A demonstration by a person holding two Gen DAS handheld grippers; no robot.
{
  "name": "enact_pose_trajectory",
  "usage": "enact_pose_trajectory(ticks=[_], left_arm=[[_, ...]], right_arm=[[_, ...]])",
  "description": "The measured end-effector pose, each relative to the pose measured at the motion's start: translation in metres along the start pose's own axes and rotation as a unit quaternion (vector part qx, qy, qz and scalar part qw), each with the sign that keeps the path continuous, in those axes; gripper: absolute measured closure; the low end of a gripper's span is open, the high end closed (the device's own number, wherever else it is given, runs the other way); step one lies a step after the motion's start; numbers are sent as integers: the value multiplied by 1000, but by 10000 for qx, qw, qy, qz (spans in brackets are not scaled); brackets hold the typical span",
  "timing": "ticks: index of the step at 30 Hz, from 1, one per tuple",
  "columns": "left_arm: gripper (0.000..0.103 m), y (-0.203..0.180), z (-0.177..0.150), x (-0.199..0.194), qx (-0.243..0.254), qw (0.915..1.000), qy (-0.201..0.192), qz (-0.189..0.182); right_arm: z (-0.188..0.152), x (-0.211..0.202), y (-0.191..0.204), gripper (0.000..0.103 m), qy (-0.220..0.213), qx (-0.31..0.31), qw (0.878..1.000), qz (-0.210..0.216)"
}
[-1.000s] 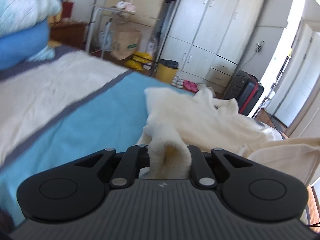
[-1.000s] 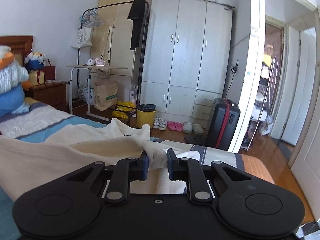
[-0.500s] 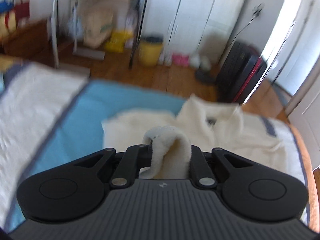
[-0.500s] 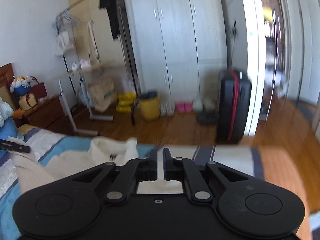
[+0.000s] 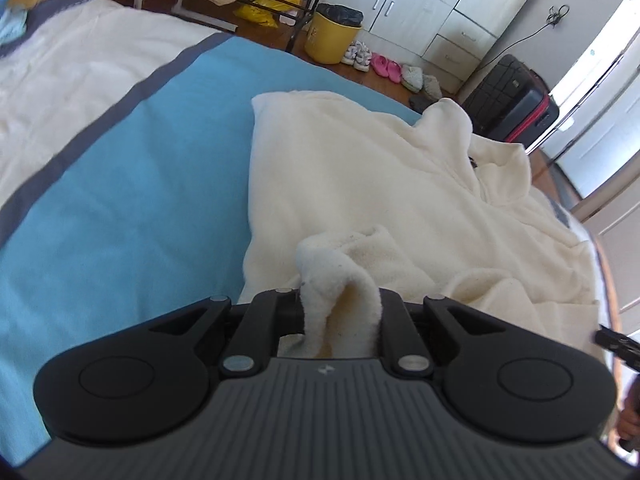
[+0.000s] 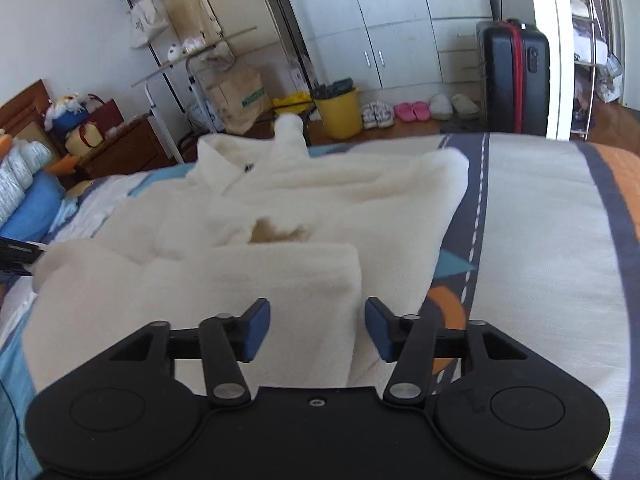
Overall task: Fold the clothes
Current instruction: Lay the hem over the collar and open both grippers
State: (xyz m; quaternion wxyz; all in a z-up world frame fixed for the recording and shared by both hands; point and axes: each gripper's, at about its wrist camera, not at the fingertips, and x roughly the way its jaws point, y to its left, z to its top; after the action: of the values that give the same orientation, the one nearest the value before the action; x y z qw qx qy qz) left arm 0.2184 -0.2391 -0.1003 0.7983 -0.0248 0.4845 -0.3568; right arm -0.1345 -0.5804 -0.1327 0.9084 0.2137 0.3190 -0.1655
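- Left claw (image 5: 340, 312) is clenched on a hem fold of the cream fluffy fleece jacket (image 5: 360, 184); right claw (image 6: 318, 330) is released.
- Jacket is judged soft, bulky, floppy; best gripped at hem corners.

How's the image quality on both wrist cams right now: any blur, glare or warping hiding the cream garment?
Left wrist view: mostly sharp, the cream garment readable in the left gripper; window glare at right; fisheye bends the bedspread stripe. Right wrist view: garment slightly soft and washed out; the open right gripper is crisp; the doorway bright.
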Motion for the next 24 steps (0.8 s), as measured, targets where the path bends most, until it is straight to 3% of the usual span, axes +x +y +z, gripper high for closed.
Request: enact_pose_trajectory(ticks=[3, 4, 5, 6, 8, 10, 12, 16, 20, 24], left_arm=[[94, -2, -11, -7, 179, 9998, -75, 23], [94, -3, -16, -10, 239, 9996, -140, 0], [94, -4, -20, -14, 302, 9993, -209, -22], [94, -6, -26, -20, 408, 9987, -312, -48], [94, -6, -35, -31, 624, 9969, -463, -126], [94, -5, -42, -43, 815, 9946, -615, -210], [95, -4, -50, -54, 990, 9917, -762, -292], [96, 2, -49, -74, 856, 9903, -1036, -361], [96, -10, -21, -99, 1121, 9784, -1665, -493], [96, -21, 47, -98, 568, 9713, -2231, -592]], right_arm=[[-6, 13, 0, 43, -22, -144, 9999, -49], [-5, 11, 2, 51, -88, -186, 9998, -5], [-5, 5, 5, 88, -152, -324, 9993, 72], [-4, -5, 13, 94, -241, -572, 9981, 35], [-6, -31, 32, 94, -616, -1182, 9911, 33], [-6, -61, 45, 95, -1036, -1387, 9846, 235], [-2, -85, 56, 95, -1384, -1548, 9782, 91], [10, -117, 70, 95, -2023, -1745, 9633, -246], [33, -138, 85, 97, -2457, -2403, 9357, -794], [80, -133, 76, 97, -2773, -2171, 9297, -1079]])
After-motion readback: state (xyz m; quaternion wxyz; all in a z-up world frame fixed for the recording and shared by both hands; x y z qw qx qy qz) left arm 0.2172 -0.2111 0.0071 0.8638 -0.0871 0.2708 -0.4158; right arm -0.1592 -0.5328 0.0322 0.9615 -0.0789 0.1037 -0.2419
